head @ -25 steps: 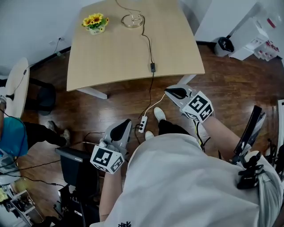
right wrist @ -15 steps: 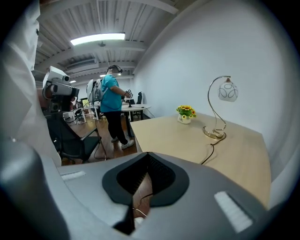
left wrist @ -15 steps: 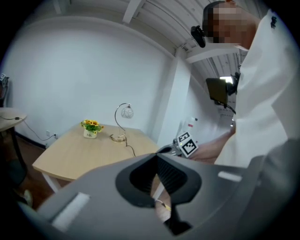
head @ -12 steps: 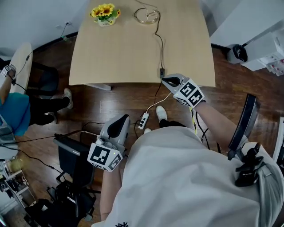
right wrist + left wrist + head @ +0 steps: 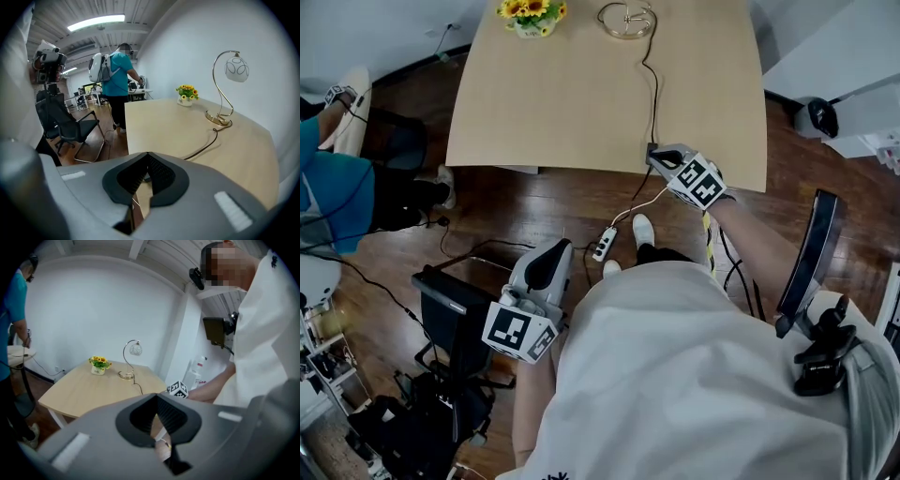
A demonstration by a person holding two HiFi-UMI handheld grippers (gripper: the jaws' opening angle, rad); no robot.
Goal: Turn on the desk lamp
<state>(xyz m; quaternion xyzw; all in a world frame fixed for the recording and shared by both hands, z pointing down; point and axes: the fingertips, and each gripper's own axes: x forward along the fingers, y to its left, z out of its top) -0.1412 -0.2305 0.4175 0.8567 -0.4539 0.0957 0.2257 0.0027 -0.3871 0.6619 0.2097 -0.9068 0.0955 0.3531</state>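
Note:
The desk lamp [image 5: 220, 89] has a gold curved stem and a round glass shade; it stands unlit at the far end of the wooden table [image 5: 581, 103]. Its base [image 5: 626, 19] shows in the head view. The black cord [image 5: 653, 84] runs down to an inline switch [image 5: 652, 147] near the table's front edge. My right gripper [image 5: 663, 157] is shut and empty, with its tip right beside that switch. My left gripper [image 5: 546, 270] hangs low over the floor, shut on nothing. The left gripper view shows the lamp [image 5: 131, 359] far off.
A pot of yellow flowers [image 5: 530, 11] stands left of the lamp. A white power strip [image 5: 602, 248] lies on the wood floor under the table edge. Black equipment [image 5: 455, 323] sits to my left, an office chair [image 5: 811, 253] to my right. A person in teal [image 5: 117, 79] stands beyond the table.
My right gripper has moved forward from over the floor to the table's front edge, up to the cord's switch. The left gripper has stayed low at my side.

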